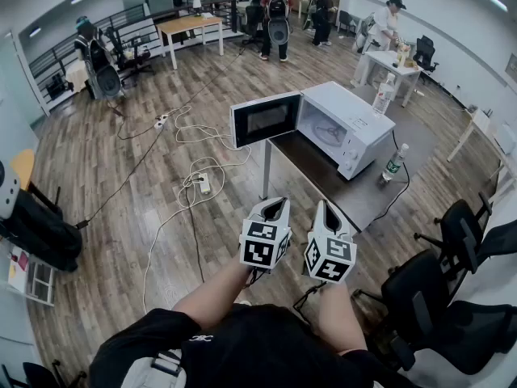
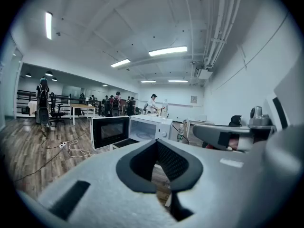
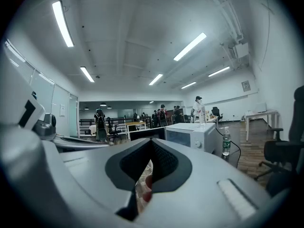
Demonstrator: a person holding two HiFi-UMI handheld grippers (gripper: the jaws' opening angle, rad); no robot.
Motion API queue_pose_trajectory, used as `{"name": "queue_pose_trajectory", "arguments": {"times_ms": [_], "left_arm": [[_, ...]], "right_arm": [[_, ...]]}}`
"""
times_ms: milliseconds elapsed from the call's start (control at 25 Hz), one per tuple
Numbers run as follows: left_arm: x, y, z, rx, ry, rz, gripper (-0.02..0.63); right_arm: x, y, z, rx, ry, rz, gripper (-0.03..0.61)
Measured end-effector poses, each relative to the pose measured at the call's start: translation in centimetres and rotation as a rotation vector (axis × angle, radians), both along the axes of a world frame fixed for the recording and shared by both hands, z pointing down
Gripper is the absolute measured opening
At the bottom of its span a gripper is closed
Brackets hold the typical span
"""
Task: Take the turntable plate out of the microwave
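The white microwave (image 1: 347,124) stands on a dark table (image 1: 323,176) ahead of me, its door (image 1: 265,118) swung open to the left. The glass turntable plate (image 1: 327,132) lies inside the cavity. Both grippers hover side by side near my body, well short of the table's near edge. My left gripper (image 1: 277,204) is shut with nothing in it, and so is my right gripper (image 1: 323,205). In the left gripper view the microwave (image 2: 149,127) and its door (image 2: 110,132) show beyond the shut left gripper (image 2: 156,141). The right gripper view shows the microwave (image 3: 190,136) past the shut right gripper (image 3: 151,140).
A plastic bottle (image 1: 393,164) stands on the table right of the microwave. Black office chairs (image 1: 460,229) crowd the right side. Cables and a power strip (image 1: 202,184) lie on the wood floor to the left. Several people stand at tables far behind.
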State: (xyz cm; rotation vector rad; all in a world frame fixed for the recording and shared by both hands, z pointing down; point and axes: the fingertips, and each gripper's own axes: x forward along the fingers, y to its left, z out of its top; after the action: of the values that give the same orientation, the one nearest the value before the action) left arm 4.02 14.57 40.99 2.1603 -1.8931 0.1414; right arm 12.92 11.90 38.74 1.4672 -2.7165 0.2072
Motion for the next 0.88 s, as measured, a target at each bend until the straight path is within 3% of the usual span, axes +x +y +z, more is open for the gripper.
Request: {"name": "queue_pose_trajectory", "arguments": {"times_ms": [280, 480, 880], "left_arm": [[-0.5, 0.2, 0.2, 0.007, -0.053, -0.013, 0.006], [-1.0, 0.3, 0.7, -0.011, -0.028, -0.011, 0.006], [-2.1, -0.3, 0.9, -0.008, -0.036, -0.003, 0.006]], "right_arm": [[-0.8, 0.1, 0.5, -0.014, 0.004, -0.014, 0.007], [-1.4, 0.4, 0.7, 0.002, 0.033, -0.022, 0.007], [-2.4, 0.0, 1.0, -0.028, -0.008, -0.016, 0.008]]}}
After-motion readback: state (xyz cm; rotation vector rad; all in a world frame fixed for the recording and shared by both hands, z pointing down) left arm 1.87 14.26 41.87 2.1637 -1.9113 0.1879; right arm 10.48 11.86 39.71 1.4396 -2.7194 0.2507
